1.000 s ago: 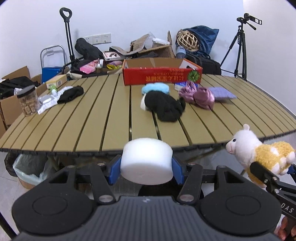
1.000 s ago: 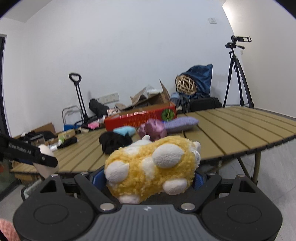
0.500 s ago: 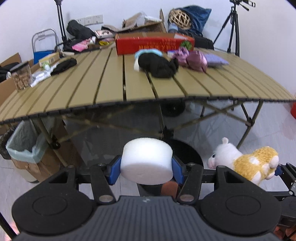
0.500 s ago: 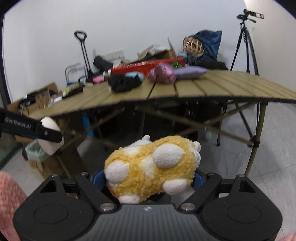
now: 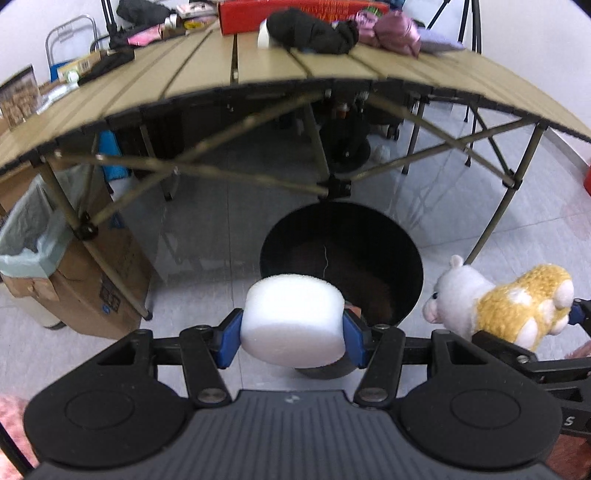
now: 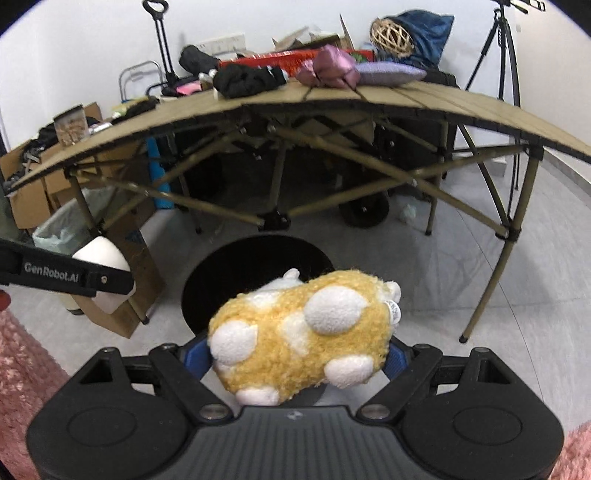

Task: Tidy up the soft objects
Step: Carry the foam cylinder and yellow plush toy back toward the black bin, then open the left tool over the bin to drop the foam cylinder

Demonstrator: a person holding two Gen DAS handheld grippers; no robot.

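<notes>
My left gripper (image 5: 292, 334) is shut on a white foam cylinder (image 5: 293, 319), held just above the near rim of a round black bin (image 5: 341, 266) on the floor. My right gripper (image 6: 295, 360) is shut on a yellow and white plush sheep (image 6: 301, 338), also over the black bin (image 6: 255, 266). The plush sheep (image 5: 498, 304) hangs to the right of the bin in the left wrist view. The foam cylinder (image 6: 105, 262) shows at the left in the right wrist view. A black cloth (image 5: 310, 31), a purple cloth (image 5: 393, 33) and a lilac pad (image 6: 389, 72) lie on the table.
The folding slatted table (image 5: 207, 74) stands behind and above the bin, its crossed legs (image 6: 273, 221) close to it. A cardboard box with a bag-lined bin (image 5: 33, 236) sits at the left. A red box (image 5: 280, 11) is on the table. A tripod (image 6: 500, 48) stands far right.
Both grippers have dropped from table height down toward the floor, carrying the foam cylinder and the plush sheep. The black bin has come into close view beneath them.
</notes>
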